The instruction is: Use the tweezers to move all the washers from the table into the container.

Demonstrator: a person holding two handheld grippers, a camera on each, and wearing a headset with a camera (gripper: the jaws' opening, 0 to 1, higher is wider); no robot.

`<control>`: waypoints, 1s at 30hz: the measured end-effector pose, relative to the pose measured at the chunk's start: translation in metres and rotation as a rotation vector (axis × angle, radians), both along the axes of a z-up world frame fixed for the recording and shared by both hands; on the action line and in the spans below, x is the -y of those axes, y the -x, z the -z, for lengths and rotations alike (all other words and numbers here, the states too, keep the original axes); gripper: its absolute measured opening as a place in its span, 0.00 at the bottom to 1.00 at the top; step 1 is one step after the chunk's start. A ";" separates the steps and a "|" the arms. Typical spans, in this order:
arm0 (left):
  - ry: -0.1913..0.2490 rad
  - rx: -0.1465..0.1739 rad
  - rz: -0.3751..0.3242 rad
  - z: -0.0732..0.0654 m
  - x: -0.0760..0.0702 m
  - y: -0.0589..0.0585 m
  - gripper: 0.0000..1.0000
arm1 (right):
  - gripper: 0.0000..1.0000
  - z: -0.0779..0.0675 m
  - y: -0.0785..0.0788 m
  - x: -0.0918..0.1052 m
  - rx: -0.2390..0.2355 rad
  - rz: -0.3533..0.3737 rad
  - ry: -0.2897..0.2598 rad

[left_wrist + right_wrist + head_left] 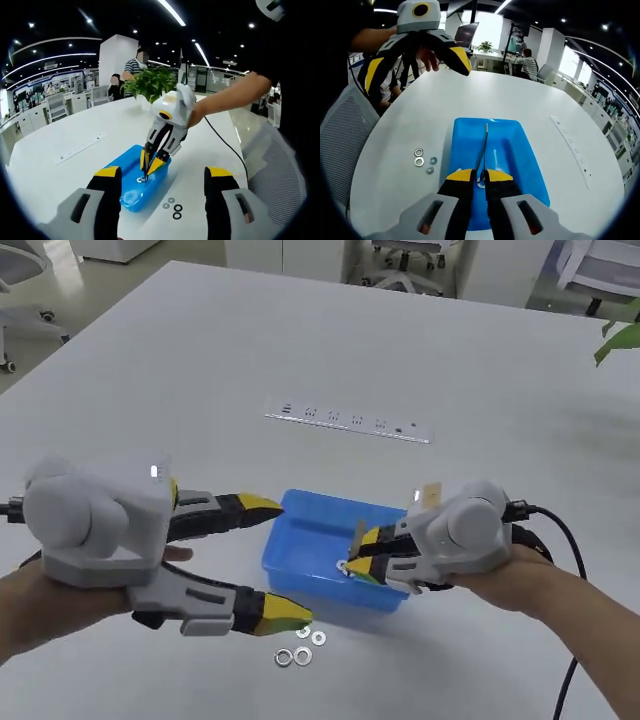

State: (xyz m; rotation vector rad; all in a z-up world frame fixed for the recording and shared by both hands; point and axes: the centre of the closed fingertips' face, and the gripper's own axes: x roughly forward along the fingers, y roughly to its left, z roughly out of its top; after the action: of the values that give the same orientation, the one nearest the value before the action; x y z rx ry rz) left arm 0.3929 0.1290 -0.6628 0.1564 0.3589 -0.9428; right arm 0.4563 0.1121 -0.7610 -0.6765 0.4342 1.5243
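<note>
Tweezers [484,150] clamped in the right gripper [479,176], jaws pinched onto the handle end, tips reaching down into the blue container [520,150]. A small ring sits at the tips in the left gripper view, probably a washer being dropped or just landed; cannot tell whether the tweezers grip it. Otherwise the container floor looks bare. Left gripper [162,174] hovers beside the container's near side, jaws wide apart, holding nothing. Four washers [419,161] lie clustered on the table [410,115] just beside the container. Judgement: task in its early part, one washer at most delivered, four to fetch.
</note>
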 end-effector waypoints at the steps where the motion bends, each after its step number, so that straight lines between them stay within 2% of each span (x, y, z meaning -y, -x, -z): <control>1: -0.003 -0.001 0.006 0.000 0.001 -0.001 0.69 | 0.10 0.001 0.000 0.000 0.000 0.002 0.003; 6: -0.014 0.000 0.046 0.000 0.007 -0.009 0.55 | 0.10 0.002 0.000 -0.001 -0.010 0.004 0.003; 15: -0.074 0.031 0.101 0.004 0.018 -0.032 0.33 | 0.10 0.002 0.000 -0.001 -0.010 0.001 0.004; 19: -0.109 0.041 0.122 0.008 0.023 -0.040 0.29 | 0.10 0.002 0.000 -0.001 -0.008 -0.001 0.004; 25: -0.124 0.045 0.154 0.012 0.034 -0.047 0.24 | 0.10 0.002 0.000 -0.001 0.003 -0.013 0.009; 30: -0.139 0.043 0.152 0.019 0.037 -0.057 0.19 | 0.10 0.002 0.000 0.000 0.012 -0.025 0.012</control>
State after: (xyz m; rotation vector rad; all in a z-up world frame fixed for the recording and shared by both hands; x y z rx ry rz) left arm 0.4497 0.0916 -0.6818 0.3337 0.3769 -1.0632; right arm 0.4560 0.1125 -0.7630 -0.7027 0.4276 1.5414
